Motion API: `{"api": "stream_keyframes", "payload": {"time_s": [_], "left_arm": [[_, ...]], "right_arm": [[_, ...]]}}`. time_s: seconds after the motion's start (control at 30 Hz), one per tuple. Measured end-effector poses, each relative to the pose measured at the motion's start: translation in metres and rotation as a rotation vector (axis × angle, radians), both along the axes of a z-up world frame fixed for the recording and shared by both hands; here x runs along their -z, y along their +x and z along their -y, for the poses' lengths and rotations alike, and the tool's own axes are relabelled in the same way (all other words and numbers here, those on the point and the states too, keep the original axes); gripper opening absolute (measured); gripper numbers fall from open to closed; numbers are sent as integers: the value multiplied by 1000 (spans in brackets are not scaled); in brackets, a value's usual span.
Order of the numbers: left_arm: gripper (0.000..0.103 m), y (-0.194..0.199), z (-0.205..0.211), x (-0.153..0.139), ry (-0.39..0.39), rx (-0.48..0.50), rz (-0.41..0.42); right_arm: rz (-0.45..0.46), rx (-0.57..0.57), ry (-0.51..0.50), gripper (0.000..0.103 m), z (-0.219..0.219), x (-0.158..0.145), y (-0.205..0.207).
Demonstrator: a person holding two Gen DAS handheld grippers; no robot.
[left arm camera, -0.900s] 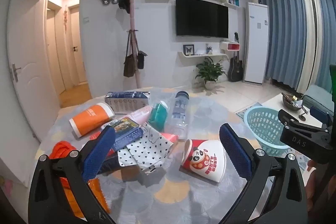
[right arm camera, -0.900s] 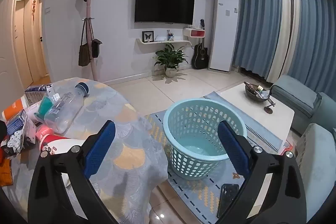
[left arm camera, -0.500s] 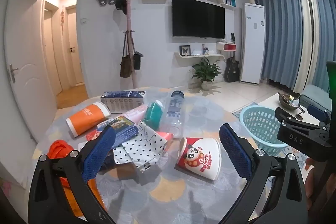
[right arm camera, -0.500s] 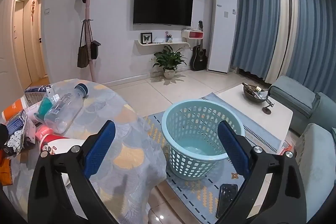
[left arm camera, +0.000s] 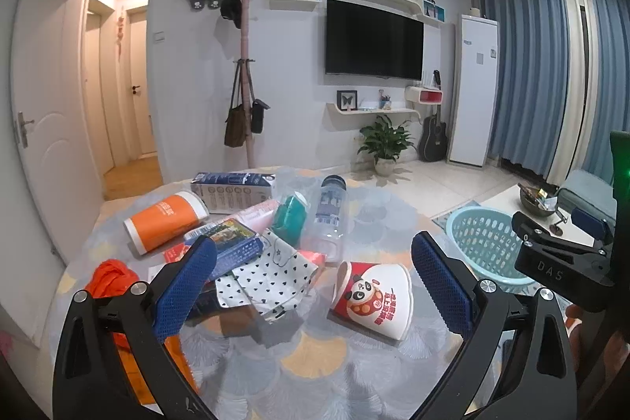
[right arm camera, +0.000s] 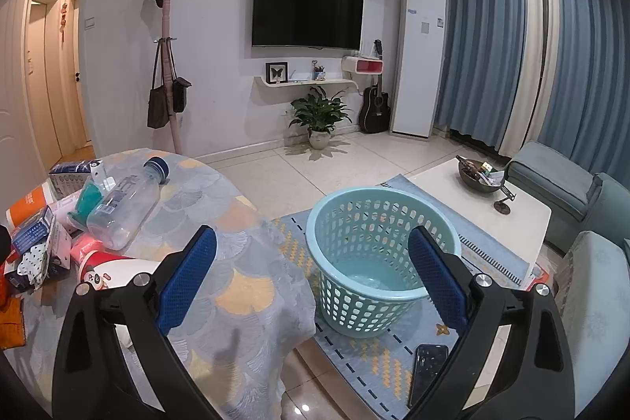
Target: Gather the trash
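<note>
Both the left gripper (left arm camera: 313, 286) and right gripper (right arm camera: 311, 278) are hanging released, fingers empty. Trash is lying on the bench (left arm camera: 315, 361); the panda cup (left arm camera: 374, 298) is nearest. I'd be pinching its rim squarely, then carrying it to the basket (right arm camera: 378, 258).

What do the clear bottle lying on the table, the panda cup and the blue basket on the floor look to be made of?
Clear bottle: thin transparent plastic, glossy; the table shows through it.
Panda cup: probably coated paper, with a matte printed wall and rolled rim.
Basket: moulded plastic, smooth light blue, its wall pierced with rows of holes.
</note>
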State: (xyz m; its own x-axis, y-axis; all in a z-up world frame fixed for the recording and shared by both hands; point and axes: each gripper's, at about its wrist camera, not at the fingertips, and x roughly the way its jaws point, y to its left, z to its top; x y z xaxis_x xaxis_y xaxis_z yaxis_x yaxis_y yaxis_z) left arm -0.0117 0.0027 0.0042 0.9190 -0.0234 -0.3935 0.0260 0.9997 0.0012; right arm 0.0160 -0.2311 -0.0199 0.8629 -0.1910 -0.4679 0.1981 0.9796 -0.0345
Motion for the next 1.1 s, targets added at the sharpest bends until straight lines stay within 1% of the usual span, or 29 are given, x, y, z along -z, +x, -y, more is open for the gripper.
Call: {"api": "stream_keyframes", "payload": {"time_s": [0.57,1.1], "left_arm": [[96,-4,-7,-4,-20,-11,13],[96,-5,-7,-5,-18,-8,11]], "right_arm": [[7,-1,4,93,-2,-1,-2],[7,-2,2,93,-2,-1,-2]]}}
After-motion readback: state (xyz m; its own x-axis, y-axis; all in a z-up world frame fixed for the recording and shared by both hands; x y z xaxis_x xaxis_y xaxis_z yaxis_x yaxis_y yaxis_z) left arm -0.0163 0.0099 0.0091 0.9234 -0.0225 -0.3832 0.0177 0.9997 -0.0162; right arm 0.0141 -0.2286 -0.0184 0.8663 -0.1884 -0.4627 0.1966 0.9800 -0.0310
